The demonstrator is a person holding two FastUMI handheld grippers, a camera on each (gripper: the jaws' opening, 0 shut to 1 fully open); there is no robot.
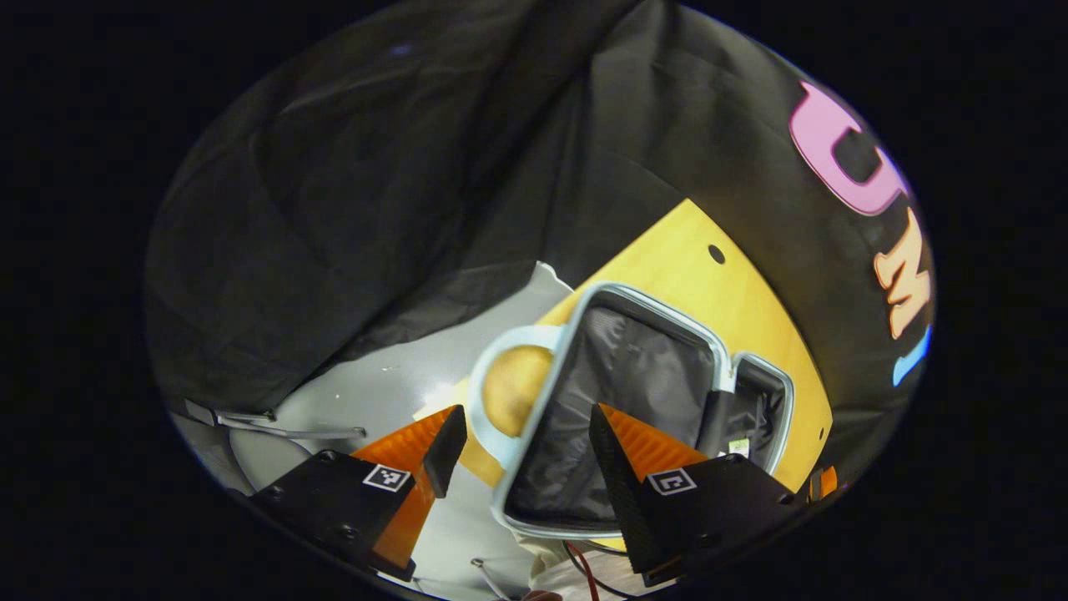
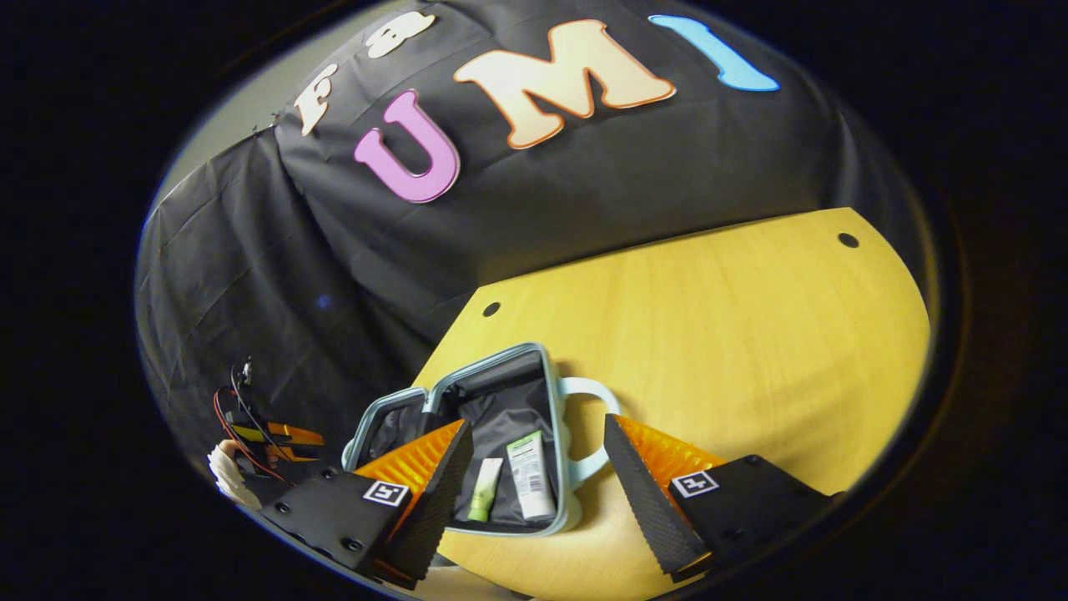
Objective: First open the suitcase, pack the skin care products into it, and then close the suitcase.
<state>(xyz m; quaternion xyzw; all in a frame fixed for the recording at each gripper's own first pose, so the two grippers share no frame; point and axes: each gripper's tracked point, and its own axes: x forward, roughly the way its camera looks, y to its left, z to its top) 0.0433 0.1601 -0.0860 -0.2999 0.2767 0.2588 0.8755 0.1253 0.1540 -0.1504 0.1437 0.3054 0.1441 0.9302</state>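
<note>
The open suitcase (image 2: 501,434) sits on the yellow table (image 2: 751,351), with bare tabletop from twelve round to three o'clock of it — free room to pass. At nine o'clock the left gripper (image 2: 279,438) and the hand (image 2: 227,476) holding it block the way — two tubes (image 2: 513,480) fill the near compartment's floor.

A yellow wooden surface (image 2: 734,334) spreads wide in the right gripper view, small round holes (image 2: 848,240) dotted near its far edge and corner. Behind it hangs wrinkled black cloth (image 2: 584,184) as the booth wall. In the left gripper view, pale grey floor (image 1: 375,392) lies beside the surface, cloth draping onto it.
</note>
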